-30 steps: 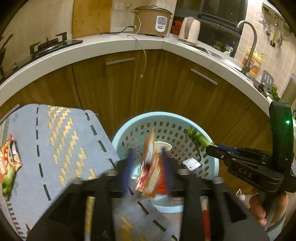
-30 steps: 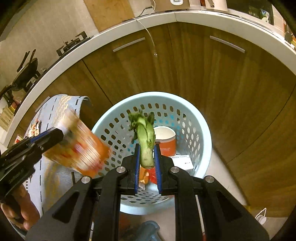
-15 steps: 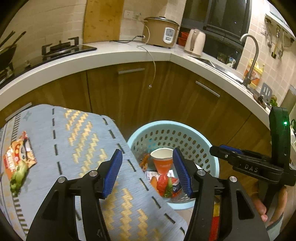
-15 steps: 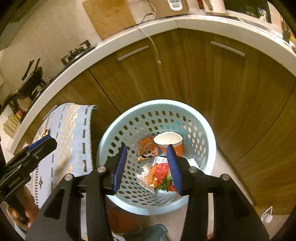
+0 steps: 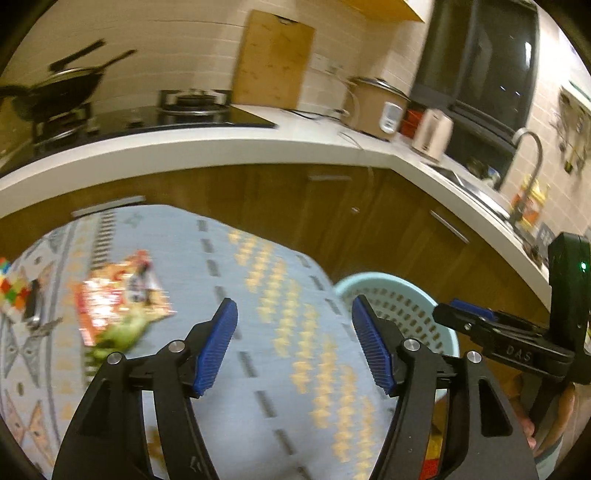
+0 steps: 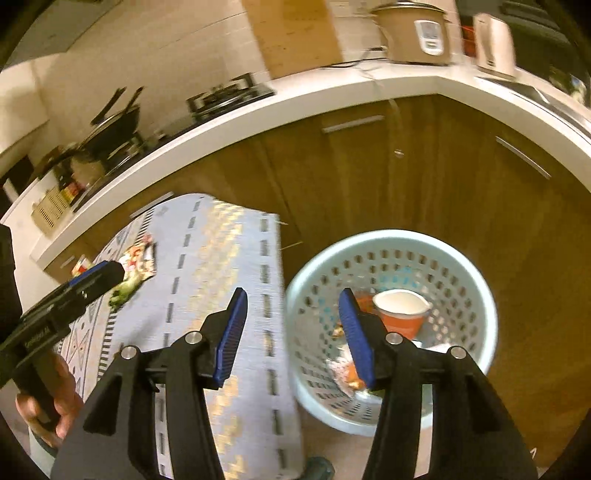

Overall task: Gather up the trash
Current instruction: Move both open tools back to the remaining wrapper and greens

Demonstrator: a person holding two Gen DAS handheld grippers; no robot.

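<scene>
A light blue perforated basket (image 6: 476, 295) stands on the floor by the cabinets; it holds an orange paper cup (image 6: 400, 314) and wrappers. It also shows in the left wrist view (image 5: 402, 299). On the blue patterned cloth (image 5: 280, 295) lie a red snack wrapper (image 5: 118, 291) and a green vegetable scrap (image 5: 122, 332). My left gripper (image 5: 293, 347) is open and empty above the cloth, right of the wrapper. My right gripper (image 6: 291, 332) is open and empty over the basket's left rim.
Wooden cabinets (image 6: 369, 177) under a white counter (image 5: 221, 147) curve around behind. A colourful cube and keys (image 5: 18, 295) lie at the cloth's left edge. A wok, hob, rice cooker (image 6: 413, 33) and kettle stand on the counter.
Both grippers let go of their trash into the basket and opened. Both have since swung left, towards the cloth with the wrapper and vegetable scrap.
</scene>
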